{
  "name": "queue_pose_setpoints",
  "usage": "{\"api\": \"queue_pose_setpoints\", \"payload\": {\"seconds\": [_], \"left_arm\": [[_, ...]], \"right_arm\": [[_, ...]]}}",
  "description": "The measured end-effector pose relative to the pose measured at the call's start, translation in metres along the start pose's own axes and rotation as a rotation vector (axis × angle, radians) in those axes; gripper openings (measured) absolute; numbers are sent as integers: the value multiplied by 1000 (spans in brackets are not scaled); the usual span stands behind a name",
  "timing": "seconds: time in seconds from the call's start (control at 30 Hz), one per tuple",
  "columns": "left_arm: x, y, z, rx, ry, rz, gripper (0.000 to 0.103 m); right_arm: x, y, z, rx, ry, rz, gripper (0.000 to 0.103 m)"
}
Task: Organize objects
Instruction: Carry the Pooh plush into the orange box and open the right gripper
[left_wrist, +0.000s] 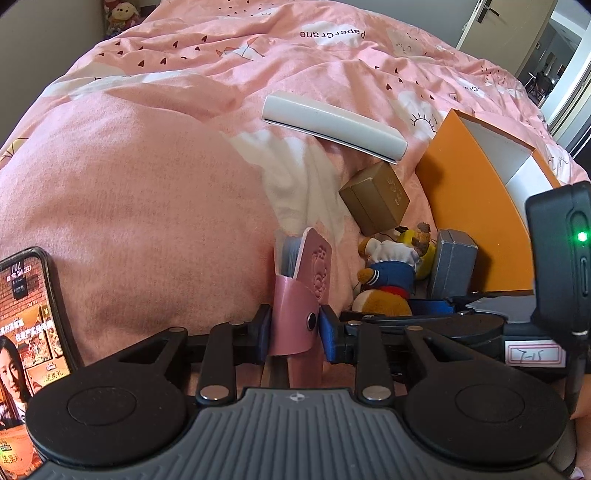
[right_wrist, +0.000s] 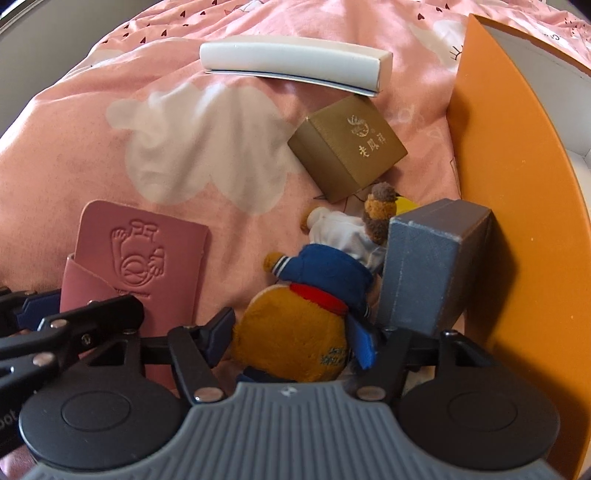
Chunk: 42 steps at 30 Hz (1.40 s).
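Bed (left_wrist: 155, 192), pink printed duvet; grey wall (left_wrist: 44, 40) far left; open door (left_wrist: 491, 22) far right; daylight.

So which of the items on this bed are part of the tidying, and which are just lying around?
Job:
- pink leather card holder, clamped in left tongs
- plush bear, between right tongs
- gold box
- grey box
- white case
- orange box

Lying about:
- phone
- stuffed toy

We are seeing a soft matt cloth duvet (right_wrist: 207, 155), a smooth pink leather-like card holder (right_wrist: 147, 254) with an embossed figure, a fuzzy plush toy (right_wrist: 306, 332), a satin gold paper box (right_wrist: 347, 147), and a matt orange cardboard box (right_wrist: 517, 206).
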<state>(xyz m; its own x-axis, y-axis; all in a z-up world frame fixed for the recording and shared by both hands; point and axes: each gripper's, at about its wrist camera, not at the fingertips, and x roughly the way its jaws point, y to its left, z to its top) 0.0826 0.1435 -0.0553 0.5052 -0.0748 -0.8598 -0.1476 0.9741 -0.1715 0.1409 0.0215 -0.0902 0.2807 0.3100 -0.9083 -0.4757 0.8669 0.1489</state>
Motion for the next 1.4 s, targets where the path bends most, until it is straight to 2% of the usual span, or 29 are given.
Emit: {"api": "queue_pose_setpoints", "payload": {"seconds": [0.1, 0.23, 0.43, 0.57, 0.73, 0.83, 1.03, 1.17, 1.3, 1.4], "left_arm": [[3, -1, 1, 7, 10, 1, 33], [7, 0, 2, -5, 19, -17, 30], [-16, 2, 5, -57, -31, -52, 28], [-44, -5, 15, -64, -88, -97, 28], [-75, -30, 31, -28, -147, -179, 28], [-84, -55, 39, 10, -154, -252, 28], [-78, -117, 51, 123, -120, -380, 28], [-55, -155, 53, 175, -68, -413, 28], [-26, -177, 53, 181, 18, -425, 28], [-11, -189, 51, 183, 59, -401, 28]], "right_arm": [[-8, -10, 0, 31, -2, 34, 58], [-24, -13, -4, 8, -38, 81, 56], [-63, -14, -1, -43, -130, 156, 55], [-103, -23, 3, -80, -229, 210, 55], [-161, -61, 7, -49, -348, 247, 56], [-193, -95, 5, -28, -389, 223, 56], [-222, -161, -9, -16, -354, 103, 56], [-207, -198, -19, -20, -269, 25, 56], [-183, -224, -22, -2, -175, 32, 56], [-166, -230, -21, -14, -121, 25, 56]]}}
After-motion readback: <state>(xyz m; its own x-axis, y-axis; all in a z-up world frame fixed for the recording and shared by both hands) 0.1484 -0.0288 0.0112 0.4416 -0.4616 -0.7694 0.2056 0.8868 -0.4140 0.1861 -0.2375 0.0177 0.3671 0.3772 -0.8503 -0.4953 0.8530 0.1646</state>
